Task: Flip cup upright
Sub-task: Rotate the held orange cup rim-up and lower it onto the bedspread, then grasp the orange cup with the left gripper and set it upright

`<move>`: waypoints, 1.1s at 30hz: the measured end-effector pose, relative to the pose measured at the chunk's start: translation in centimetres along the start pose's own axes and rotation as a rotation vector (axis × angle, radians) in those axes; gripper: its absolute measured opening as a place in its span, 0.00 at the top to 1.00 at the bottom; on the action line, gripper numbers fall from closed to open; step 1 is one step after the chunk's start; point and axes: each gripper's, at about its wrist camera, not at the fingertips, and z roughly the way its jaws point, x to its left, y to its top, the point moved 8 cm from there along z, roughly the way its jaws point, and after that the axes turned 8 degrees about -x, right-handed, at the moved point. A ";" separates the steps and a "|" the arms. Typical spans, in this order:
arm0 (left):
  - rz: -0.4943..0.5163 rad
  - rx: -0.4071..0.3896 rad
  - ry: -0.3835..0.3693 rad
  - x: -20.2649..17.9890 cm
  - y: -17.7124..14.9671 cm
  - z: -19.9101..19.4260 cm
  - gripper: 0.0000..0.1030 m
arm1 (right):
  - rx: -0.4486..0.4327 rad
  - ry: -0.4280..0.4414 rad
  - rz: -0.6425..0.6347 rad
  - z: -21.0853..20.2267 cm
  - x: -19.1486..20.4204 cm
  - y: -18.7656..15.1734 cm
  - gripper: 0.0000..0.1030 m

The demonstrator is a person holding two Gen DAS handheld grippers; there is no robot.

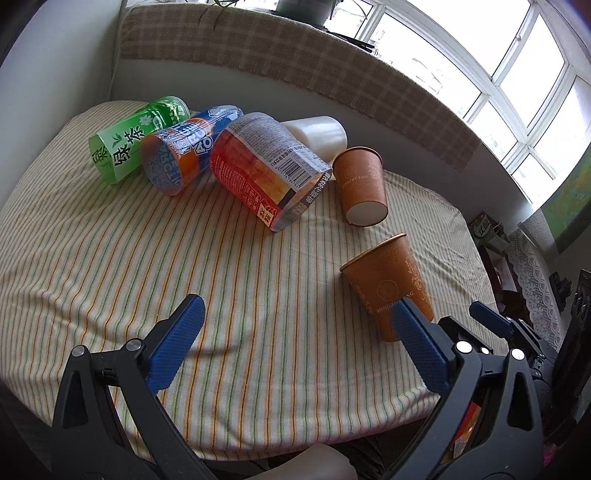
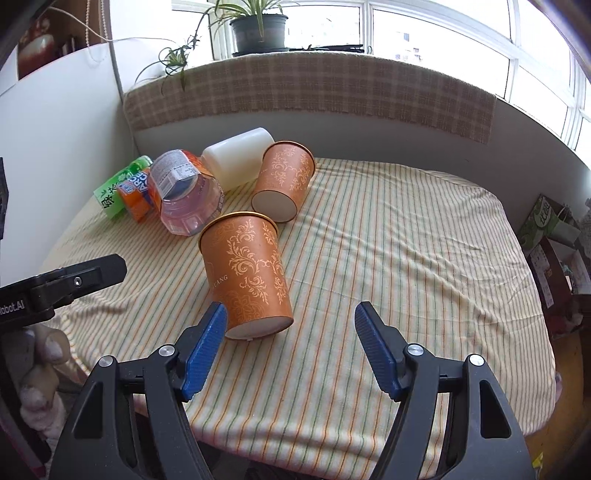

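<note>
Two orange paper cups lie on their sides on the striped cloth. The near cup [image 2: 247, 273] has its base toward my right gripper [image 2: 290, 325], which is open and empty just in front of it; the left fingertip [image 2: 214, 321] is beside the base. The far cup [image 2: 282, 181] lies behind it. In the left wrist view the near cup [image 1: 388, 280] sits at the right, partly behind the right finger of my left gripper [image 1: 297, 314], which is open and empty. The far cup [image 1: 364, 184] lies beyond.
Lying at the back left are a green tea bottle [image 1: 136, 136], an orange soda bottle [image 1: 181, 155], a red-labelled bottle [image 1: 266, 166] and a white cup [image 1: 317, 136]. A wall with a checked cloth [image 2: 314, 88] and a potted plant [image 2: 258, 33] stand behind. Boxes [image 2: 546, 221] are at the right.
</note>
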 end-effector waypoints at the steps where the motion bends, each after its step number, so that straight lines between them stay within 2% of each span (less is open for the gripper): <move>1: 0.000 0.004 -0.007 -0.2 0.0 0.2 0.00 | -0.002 -0.016 0.004 -0.3 -0.5 -0.1 0.31; 15: -0.145 0.137 -0.175 -4.0 -0.5 3.5 0.00 | 0.014 -0.220 0.077 -3.6 -7.0 -2.8 0.31; 21: -0.235 0.215 -0.235 -4.6 -1.3 5.5 0.00 | 0.055 -0.230 0.127 -4.1 -8.4 -4.9 0.31; 26: -0.263 0.244 -0.235 -4.7 -1.4 6.4 0.00 | 0.081 -0.243 0.176 -4.3 -9.9 -6.4 0.31; 33: -0.293 0.264 -0.233 -4.8 -1.2 7.7 0.00 | 0.072 -0.254 0.181 -4.6 -10.5 -6.6 0.31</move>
